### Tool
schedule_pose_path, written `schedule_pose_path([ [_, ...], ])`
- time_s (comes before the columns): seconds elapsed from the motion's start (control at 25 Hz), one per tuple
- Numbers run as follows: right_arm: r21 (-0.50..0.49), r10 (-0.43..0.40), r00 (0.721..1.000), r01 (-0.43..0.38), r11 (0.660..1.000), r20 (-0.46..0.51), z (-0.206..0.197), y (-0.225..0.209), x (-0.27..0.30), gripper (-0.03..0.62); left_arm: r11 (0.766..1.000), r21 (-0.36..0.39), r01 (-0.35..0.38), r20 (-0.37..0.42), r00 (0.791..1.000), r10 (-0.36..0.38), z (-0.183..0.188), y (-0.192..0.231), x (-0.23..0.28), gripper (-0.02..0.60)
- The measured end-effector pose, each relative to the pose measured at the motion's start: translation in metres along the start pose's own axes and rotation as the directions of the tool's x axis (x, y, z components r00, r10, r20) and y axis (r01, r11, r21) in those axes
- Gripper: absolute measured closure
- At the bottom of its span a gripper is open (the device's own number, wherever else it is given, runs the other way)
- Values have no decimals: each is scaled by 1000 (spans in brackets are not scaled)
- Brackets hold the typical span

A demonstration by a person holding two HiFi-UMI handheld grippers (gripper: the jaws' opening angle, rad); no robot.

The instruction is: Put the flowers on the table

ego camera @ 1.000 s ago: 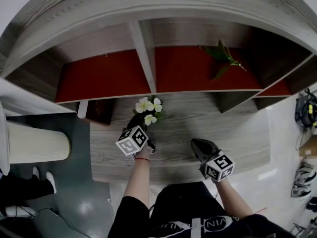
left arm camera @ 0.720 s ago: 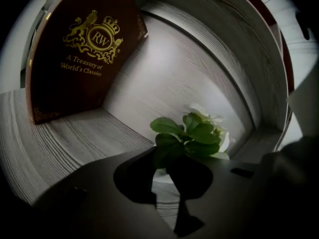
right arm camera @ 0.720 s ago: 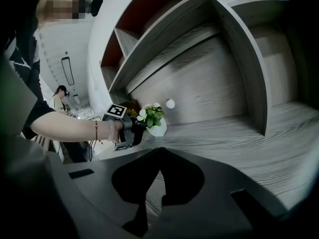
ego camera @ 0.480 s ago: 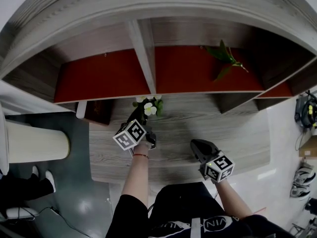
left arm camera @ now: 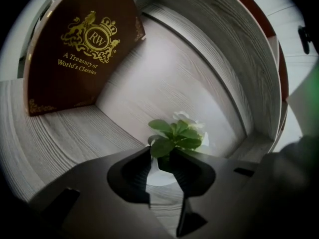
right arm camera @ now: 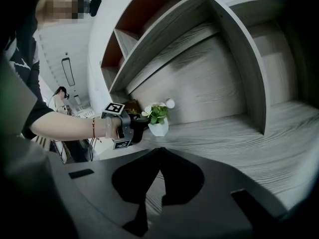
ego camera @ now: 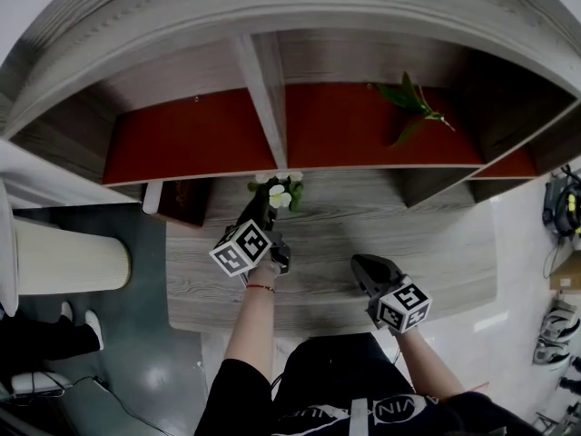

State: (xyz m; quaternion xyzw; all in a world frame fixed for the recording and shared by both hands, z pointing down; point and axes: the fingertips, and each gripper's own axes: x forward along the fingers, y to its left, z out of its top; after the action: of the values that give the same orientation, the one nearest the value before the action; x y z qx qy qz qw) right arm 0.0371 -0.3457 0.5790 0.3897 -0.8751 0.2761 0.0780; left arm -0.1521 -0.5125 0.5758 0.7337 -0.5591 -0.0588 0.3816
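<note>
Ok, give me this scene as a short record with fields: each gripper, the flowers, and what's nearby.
left gripper: shut on the flower pot
right gripper: shut, empty, low over the table
flower pot: white, with green leaves and white blooms; cannot tell if it touches the table
book: brown, standing to the pot's left
shelf above: leafy sprig in a red-backed compartment

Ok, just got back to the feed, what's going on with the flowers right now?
The person's left gripper is closed on the small white pot of flowers. It holds the pot low at the back of the table, under the shelf, with a brown book nearby. Whether the pot already rests on the wood is hard to tell. The right gripper is shut and empty, over the front of the table.
</note>
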Motion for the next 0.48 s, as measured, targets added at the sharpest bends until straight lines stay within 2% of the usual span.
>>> schedule_pose_path([
  [0.24, -15, 0, 1000, -1, 1000, -16, -3, 2, 0, 583, 998, -64, -8, 10, 1000, 8, -1, 7, -10, 479],
  [0.48, -3, 13, 1000, -13, 1000, 1, -2, 5, 1, 583, 996, -92, 10, 20, 1000, -8, -2, 5, -17, 479],
])
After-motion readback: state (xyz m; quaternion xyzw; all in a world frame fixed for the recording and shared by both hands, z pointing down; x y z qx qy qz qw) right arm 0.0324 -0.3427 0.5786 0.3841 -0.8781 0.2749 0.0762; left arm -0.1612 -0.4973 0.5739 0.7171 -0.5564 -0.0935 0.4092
